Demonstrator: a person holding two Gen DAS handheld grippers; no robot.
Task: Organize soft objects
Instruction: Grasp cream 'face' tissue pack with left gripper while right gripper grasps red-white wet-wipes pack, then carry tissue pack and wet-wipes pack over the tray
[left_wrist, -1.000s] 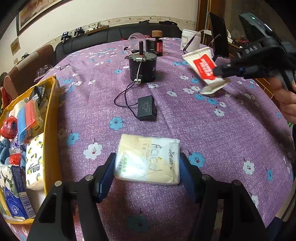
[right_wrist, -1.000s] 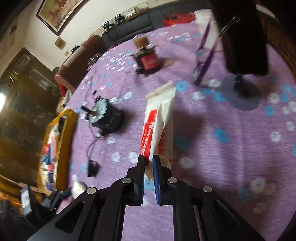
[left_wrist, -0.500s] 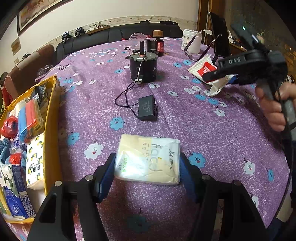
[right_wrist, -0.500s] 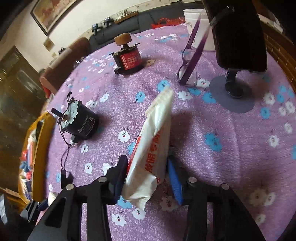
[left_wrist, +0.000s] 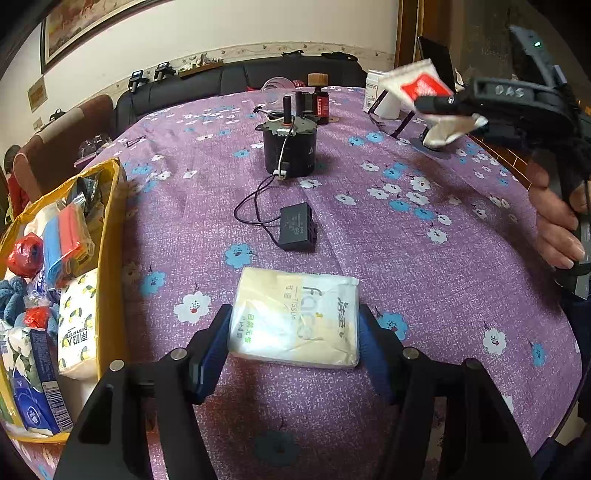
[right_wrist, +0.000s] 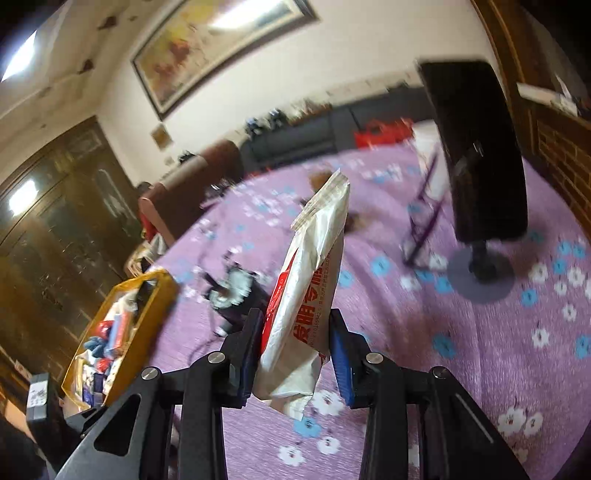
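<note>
- Yellow open fabric bin (left_wrist: 110, 236), filled with soft packs, is seen left of the black cylindrical motor (left_wrist: 290, 149).
- Cream plastic-wrapped tissue pack (left_wrist: 295, 319) lies on the purple flowered tablecloth (left_wrist: 424, 258), nearer than the motor, clasped between the left gripper's (left_wrist: 295, 343) pads.
- White-and-red crinkled wipes packet (right_wrist: 310, 295) is held aloft right of the motor, pinched by the right gripper (right_wrist: 297, 347), whose jaws are closing.
</note>
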